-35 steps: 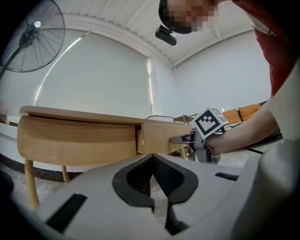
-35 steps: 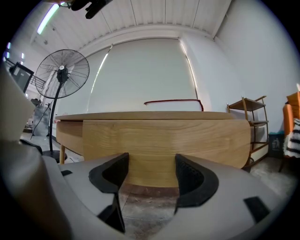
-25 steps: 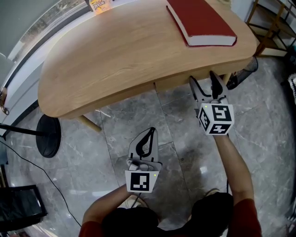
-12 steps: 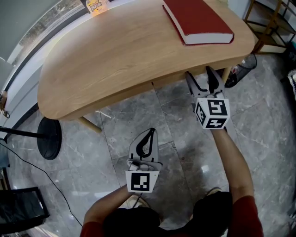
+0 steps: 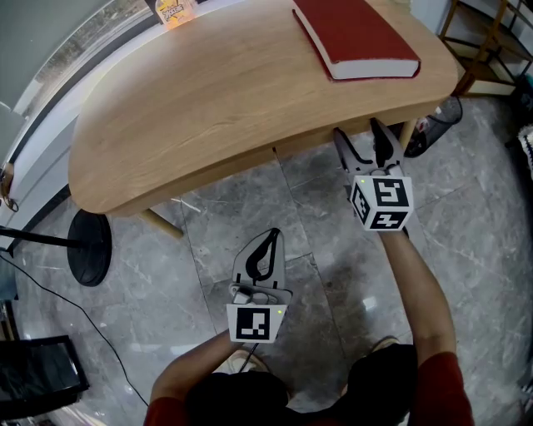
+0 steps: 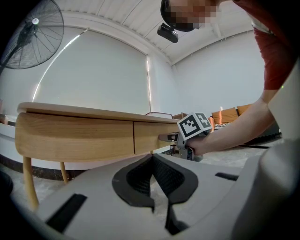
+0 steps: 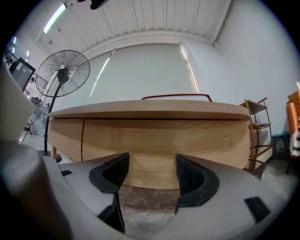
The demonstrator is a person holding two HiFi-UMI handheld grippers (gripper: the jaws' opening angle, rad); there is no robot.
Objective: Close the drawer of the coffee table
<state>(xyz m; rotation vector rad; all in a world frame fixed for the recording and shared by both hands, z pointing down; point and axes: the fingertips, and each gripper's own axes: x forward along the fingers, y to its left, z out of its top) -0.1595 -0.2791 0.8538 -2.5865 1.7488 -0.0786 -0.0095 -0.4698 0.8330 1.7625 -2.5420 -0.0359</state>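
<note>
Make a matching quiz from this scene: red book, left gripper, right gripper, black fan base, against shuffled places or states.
1 red book
2 left gripper
3 right gripper
4 black fan base

A fingers apart, at the drawer front
B standing on the floor
C lying on the tabletop
D fingers together, above the floor

Pairs: 1-C, 2-D, 3-A, 4-B

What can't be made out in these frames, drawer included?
- Wooden drawer front of the light wooden coffee table: head view, hidden under the table's own top.
- Contact between the right gripper and the drawer front: right gripper view, open jaws frame it, gap unreadable.
- Small yellow item: head view, cut off by the top edge, print too small.
- Drawer inside: shown in no view.
</note>
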